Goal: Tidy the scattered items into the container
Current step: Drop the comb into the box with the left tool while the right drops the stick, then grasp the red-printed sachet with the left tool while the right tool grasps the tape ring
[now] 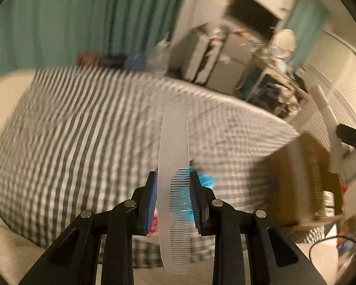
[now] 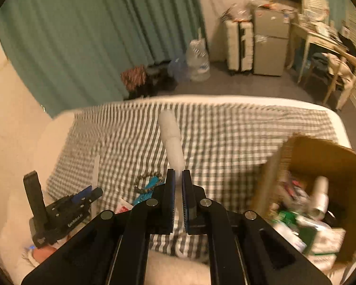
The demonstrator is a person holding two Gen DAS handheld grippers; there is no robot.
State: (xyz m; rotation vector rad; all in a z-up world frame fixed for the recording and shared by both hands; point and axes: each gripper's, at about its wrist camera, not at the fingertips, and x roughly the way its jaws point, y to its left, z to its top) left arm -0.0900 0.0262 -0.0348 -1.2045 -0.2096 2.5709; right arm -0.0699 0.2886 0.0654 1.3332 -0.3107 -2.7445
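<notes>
My left gripper (image 1: 173, 178) is shut on a clear plastic comb (image 1: 174, 156) and holds it upright above the checked bed. It also shows in the right wrist view (image 2: 83, 196) at the lower left. My right gripper (image 2: 177, 174) is shut on a white toothbrush-like stick (image 2: 172, 137) that points up and away. The cardboard box (image 2: 320, 156) holding several items stands on the bed at the right; it also shows in the left wrist view (image 1: 303, 166). A bead bracelet (image 2: 144, 180), a blue item (image 2: 146, 191) and a red-and-white packet (image 2: 123, 207) lie on the bed.
The grey-and-white checked blanket (image 2: 225, 137) covers the bed. Beyond it stand a green curtain (image 2: 83, 35), a water jug (image 2: 199, 59), a white suitcase (image 2: 239, 45), a small fridge (image 2: 270, 47) and a cluttered desk (image 2: 320, 33).
</notes>
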